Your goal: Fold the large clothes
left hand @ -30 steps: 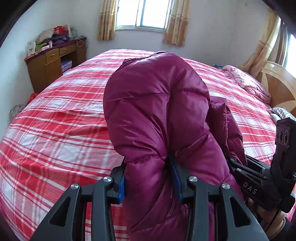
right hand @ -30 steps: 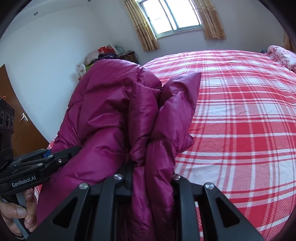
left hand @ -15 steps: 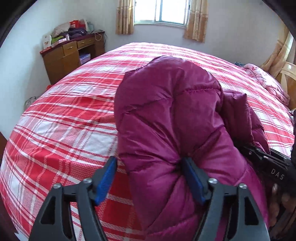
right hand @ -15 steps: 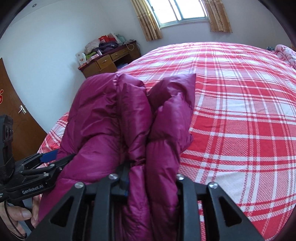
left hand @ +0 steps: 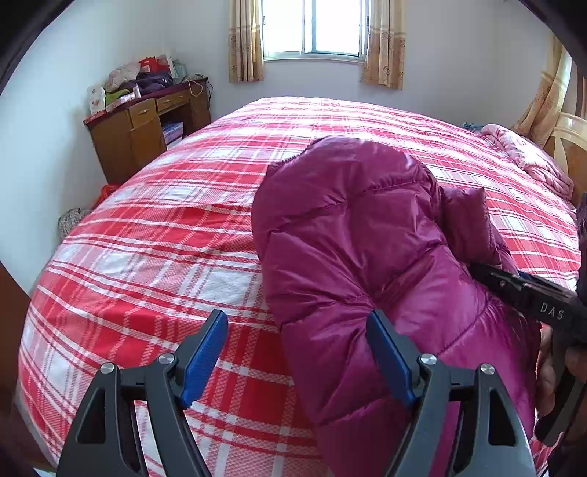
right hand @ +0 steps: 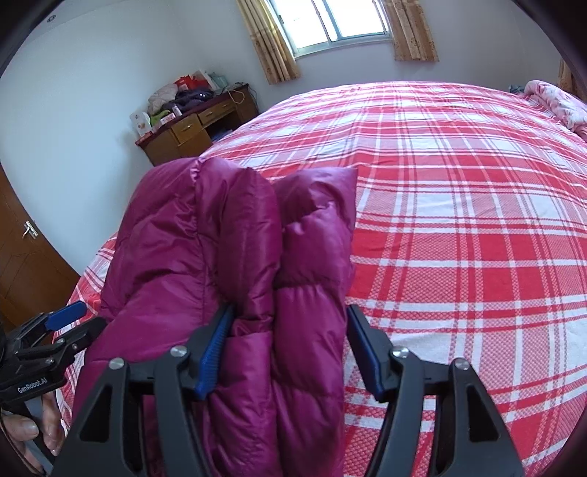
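Jacket (left hand: 359, 257) lies folded on the bed (left hand: 154, 264), bunched directly ahead of both grippers. Left gripper (left hand: 297, 352) stands wide, grips nothing; fabric brushes its right pad. Right gripper (right hand: 290, 352) opening, a fold between its jaws. Best drawn straight back, without snagging the folds.

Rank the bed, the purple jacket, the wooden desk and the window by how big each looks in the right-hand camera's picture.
1. Bed, filling most of the picture.
2. Jacket, though it lies right next to the camera, which inflates it.
3. Desk and window: both small and far away, too alike to rank, and the window is cut off at the top.
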